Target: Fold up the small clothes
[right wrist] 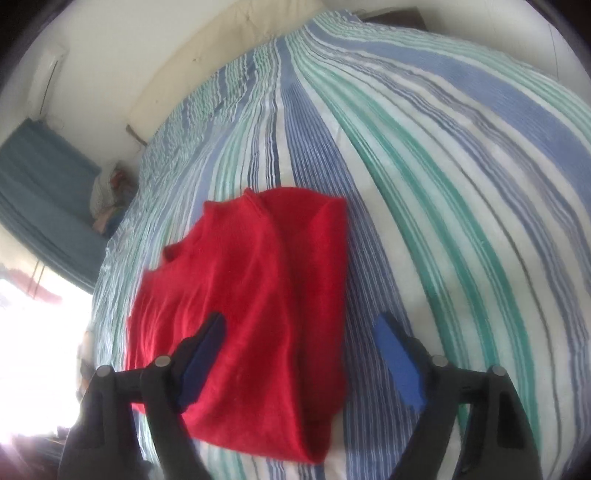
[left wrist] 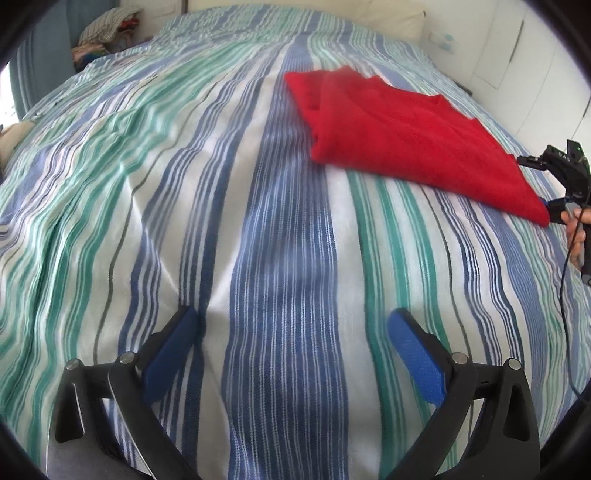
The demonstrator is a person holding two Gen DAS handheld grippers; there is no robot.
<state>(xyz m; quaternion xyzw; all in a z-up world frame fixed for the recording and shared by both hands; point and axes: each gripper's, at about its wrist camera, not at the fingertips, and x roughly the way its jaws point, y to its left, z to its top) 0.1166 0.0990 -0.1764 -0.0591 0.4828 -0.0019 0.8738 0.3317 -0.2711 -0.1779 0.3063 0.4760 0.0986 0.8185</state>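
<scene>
A red knitted garment [left wrist: 406, 140] lies folded on the striped bedspread [left wrist: 280, 258], at the upper right of the left wrist view. My left gripper [left wrist: 293, 325] is open and empty, low over the bedspread, well to the left of the garment. The right gripper [left wrist: 561, 184] shows at the right edge there, beside the garment's near corner. In the right wrist view the garment [right wrist: 251, 288] fills the middle, and my right gripper [right wrist: 301, 332] is open just above its near edge, holding nothing.
The bedspread [right wrist: 424, 184] covers the whole bed. A cream headboard [right wrist: 207, 62] and white wall lie beyond. A pile of clothes [left wrist: 107, 33] sits at the far left corner, next to a blue curtain [right wrist: 40, 192]. White wardrobe doors [left wrist: 517, 48] stand at the right.
</scene>
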